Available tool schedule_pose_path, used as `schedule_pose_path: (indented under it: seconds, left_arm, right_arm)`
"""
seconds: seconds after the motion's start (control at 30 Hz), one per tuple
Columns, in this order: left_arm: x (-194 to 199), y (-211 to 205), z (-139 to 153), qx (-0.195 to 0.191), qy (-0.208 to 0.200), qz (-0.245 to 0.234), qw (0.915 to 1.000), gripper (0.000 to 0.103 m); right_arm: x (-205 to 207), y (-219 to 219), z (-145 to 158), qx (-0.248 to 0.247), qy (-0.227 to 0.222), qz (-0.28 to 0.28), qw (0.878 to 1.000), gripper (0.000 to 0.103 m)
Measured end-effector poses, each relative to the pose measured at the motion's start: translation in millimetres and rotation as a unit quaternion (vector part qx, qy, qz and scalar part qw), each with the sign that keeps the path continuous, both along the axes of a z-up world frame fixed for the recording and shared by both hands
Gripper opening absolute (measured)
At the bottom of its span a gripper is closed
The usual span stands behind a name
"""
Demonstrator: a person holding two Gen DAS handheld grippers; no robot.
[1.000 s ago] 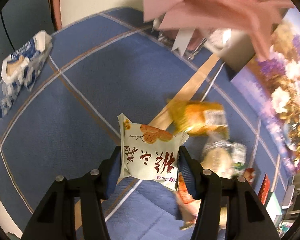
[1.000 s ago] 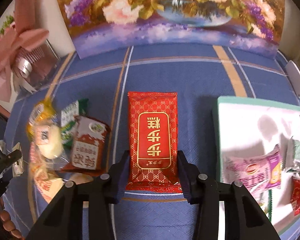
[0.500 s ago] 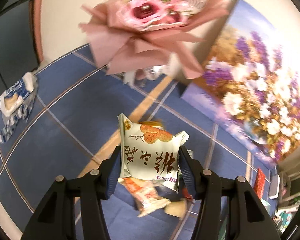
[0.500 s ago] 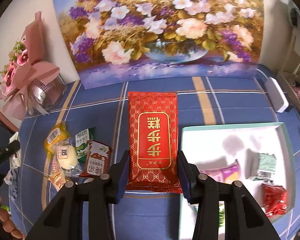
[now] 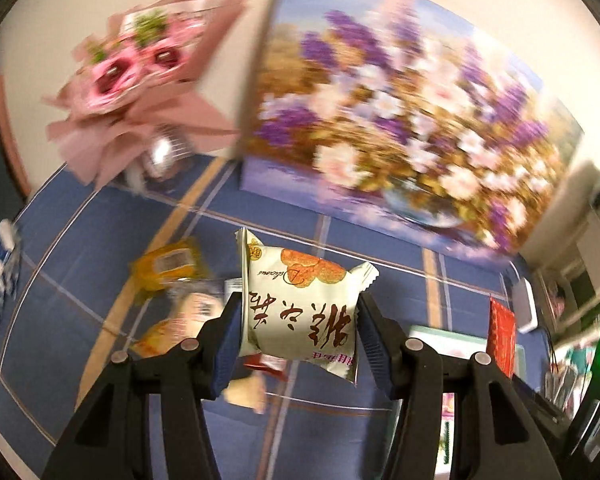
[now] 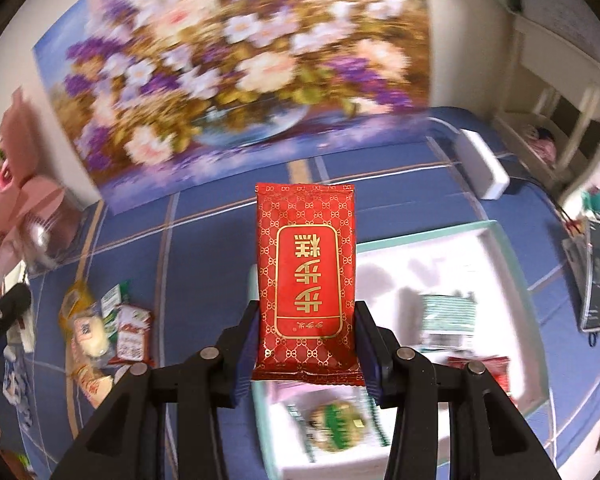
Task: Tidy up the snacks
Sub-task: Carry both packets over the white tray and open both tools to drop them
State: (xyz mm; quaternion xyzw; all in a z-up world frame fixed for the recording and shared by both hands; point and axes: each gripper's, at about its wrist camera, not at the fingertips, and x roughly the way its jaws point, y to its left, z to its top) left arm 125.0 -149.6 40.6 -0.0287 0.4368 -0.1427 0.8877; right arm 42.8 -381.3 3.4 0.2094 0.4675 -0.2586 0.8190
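The left gripper [image 5: 300, 320] is clamped on a white packet [image 5: 300, 312], both fingers pressing its sides, and holds it in the air above the blue checked bench [image 5: 80, 248]. The packet hides part of the loose snack pile [image 5: 172, 300] below; a yellow wrapper [image 5: 168, 264] shows clearly, the others are blurred. A red edge [image 5: 502, 336] stands at the right, cut off by the gripper arm.

The right gripper [image 6: 306, 340] grips a red packet [image 6: 306, 276] by its lower sides, upright over the near-left corner of the white tray [image 6: 428, 232]. Inside the tray lie a green striped packet [image 6: 448, 316], a round green snack [image 6: 336, 424] and a red packet partly hidden behind the right finger [image 6: 370, 352]; motion blur makes their print unreadable. On the bench to the left lies the snack pile [image 6: 100, 328]. A flower painting [image 6: 236, 64] leans against the wall behind, a pink bouquet [image 5: 140, 80] beside it, both smeared.
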Motion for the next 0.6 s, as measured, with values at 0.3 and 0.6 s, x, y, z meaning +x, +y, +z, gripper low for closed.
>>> schedule_pose_path:
  seconds: [0.3,0.6]
  left_arm:
    - [-29,-81,-3,0.035,-0.014,-0.095,0.9947,0.057]
    - [-55,-146,-32,0.084,-0.012,-0.180,0.9799,0.057]
  right_arm:
    - [-33,-47,1,-0.005,0.009,-0.071,0.997,0.047]
    - [-52,-78,-14,0.006,0.023,-0.107,0.994,0.047]
